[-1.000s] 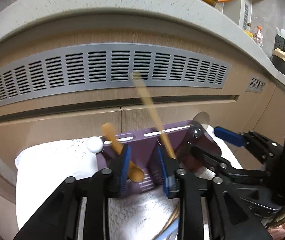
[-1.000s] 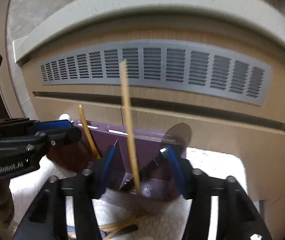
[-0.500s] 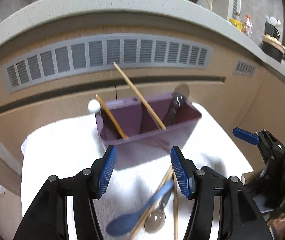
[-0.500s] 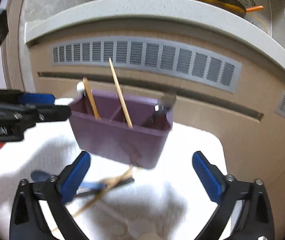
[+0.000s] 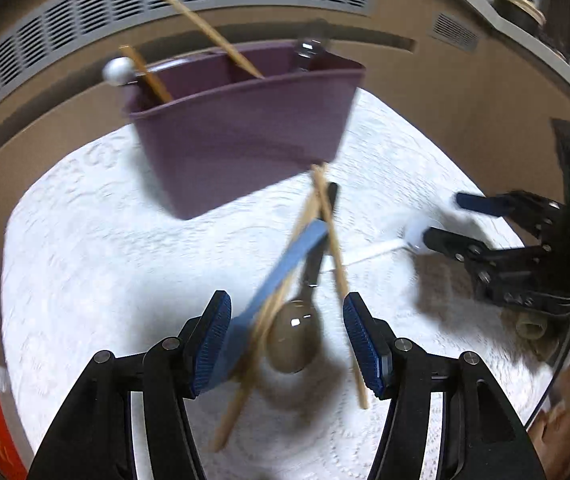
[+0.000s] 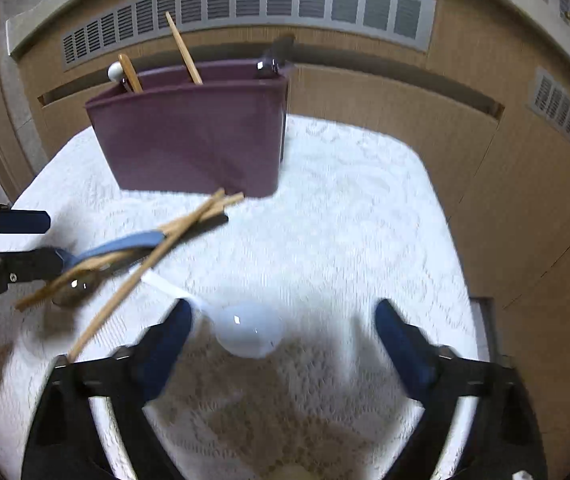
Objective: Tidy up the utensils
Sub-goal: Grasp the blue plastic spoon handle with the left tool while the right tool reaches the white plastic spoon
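1. Grippers spread, clutching nothing: left gripper [image 5: 287, 336] hovers over the loose utensils before the purple caddy [image 5: 241, 128]; right gripper [image 6: 283, 334] straddles one white spoon [image 6: 245, 330].
2. Before the caddy: two chopsticks [image 5: 331, 248], one blue spoon [image 5: 281, 272], one metal spoon [image 5: 295, 336].

A matt purple plastic caddy [image 5: 245, 136] is standing on a white cloth [image 5: 105, 280] with a rough, embossed lace weave. Bare wooden chopsticks [image 5: 327, 216] are lying by a smooth blue plastic spoon [image 5: 285, 268], a glossy metal spoon [image 5: 293, 336] and a shiny white spoon [image 6: 251, 334], centre frame. Ribbed blue tool pads [image 5: 211, 344] are looking rubbery.
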